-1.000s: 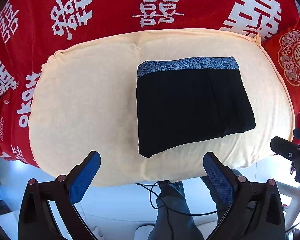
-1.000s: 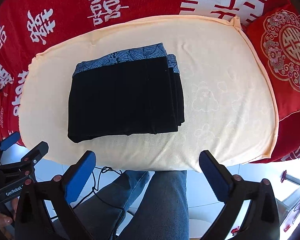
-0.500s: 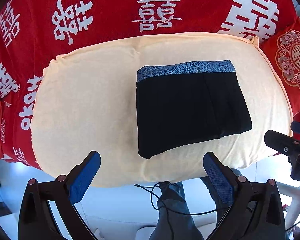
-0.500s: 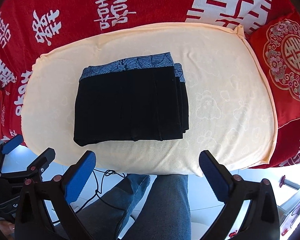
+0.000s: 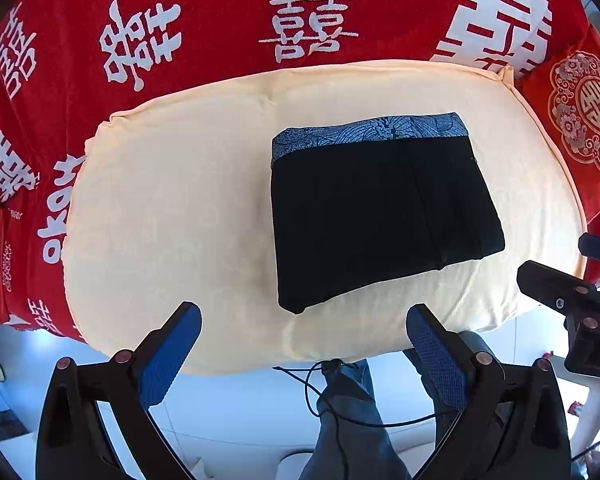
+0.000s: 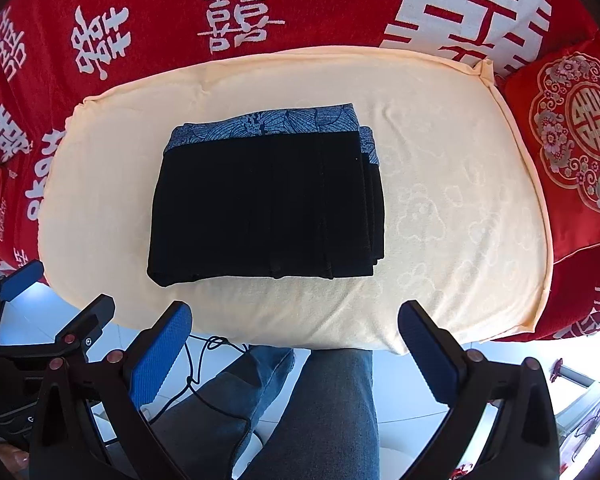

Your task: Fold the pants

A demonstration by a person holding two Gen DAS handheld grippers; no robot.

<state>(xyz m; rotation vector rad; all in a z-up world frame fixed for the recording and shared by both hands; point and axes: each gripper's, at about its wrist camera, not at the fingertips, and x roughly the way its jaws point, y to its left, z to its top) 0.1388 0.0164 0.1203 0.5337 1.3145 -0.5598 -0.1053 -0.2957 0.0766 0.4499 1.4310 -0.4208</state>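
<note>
Left wrist: folded pants (image 5: 380, 208) on cushion (image 5: 172, 208)

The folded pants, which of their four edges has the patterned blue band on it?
The far edge of the folded pants, facing the red cloth, carries the patterned blue band; the other three edges are plain black.

cream towel (image 6: 440, 216) (embossed), red blanket with white characters (image 6: 340, 4), red embroidered cushion (image 6: 572, 140), black cable (image 5: 324, 384)

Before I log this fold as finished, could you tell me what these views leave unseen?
- Inner layers of the folded pants: covered by the top layer, both views.
- Right gripper in the left wrist view: cut by the frame edge.
- Left gripper in the right wrist view: partly cut off likewise.
</note>
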